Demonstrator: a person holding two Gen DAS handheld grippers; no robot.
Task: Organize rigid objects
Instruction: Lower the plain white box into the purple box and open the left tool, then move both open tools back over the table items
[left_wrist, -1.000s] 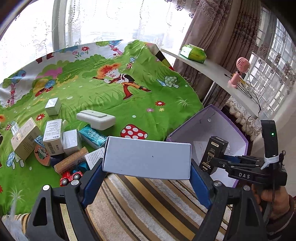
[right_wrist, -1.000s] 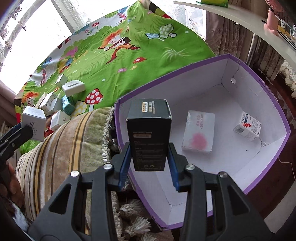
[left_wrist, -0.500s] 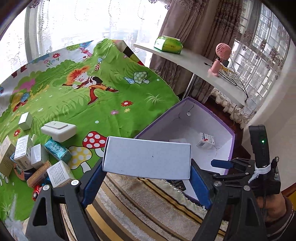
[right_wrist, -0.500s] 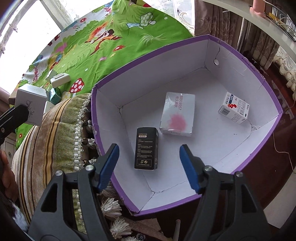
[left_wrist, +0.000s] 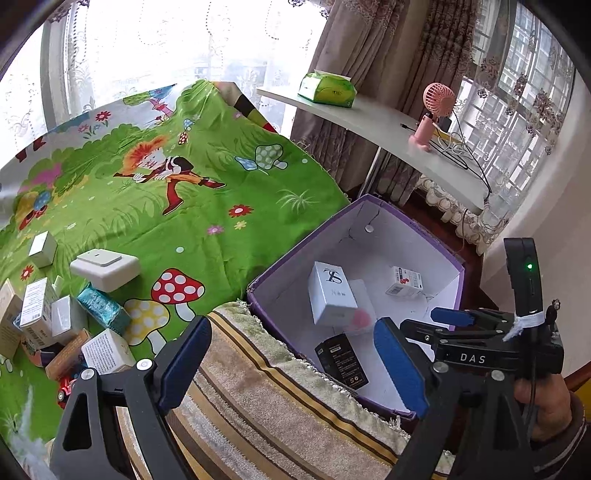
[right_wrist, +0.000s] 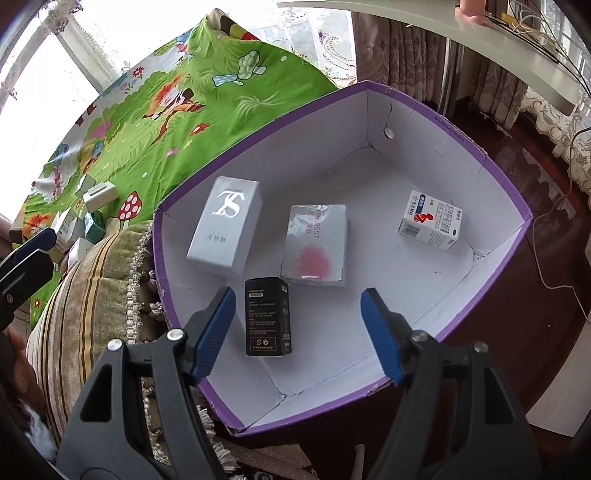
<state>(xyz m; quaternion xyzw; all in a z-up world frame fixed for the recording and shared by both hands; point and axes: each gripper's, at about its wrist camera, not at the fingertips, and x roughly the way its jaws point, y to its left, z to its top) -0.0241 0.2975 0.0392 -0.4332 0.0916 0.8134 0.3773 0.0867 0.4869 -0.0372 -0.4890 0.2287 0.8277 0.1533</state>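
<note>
Right wrist view: both grippers' jaws have just opened, left gripper (left_wrist: 291, 360) and right gripper (right_wrist: 297, 332) empty over the purple box (right_wrist: 480, 155); grey carton (right_wrist: 225, 221) inside.

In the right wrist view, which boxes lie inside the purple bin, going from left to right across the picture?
White box with silver letters → black box → flat white packet with pink mark → small white medicine box, all lying apart inside the purple bin.
</note>
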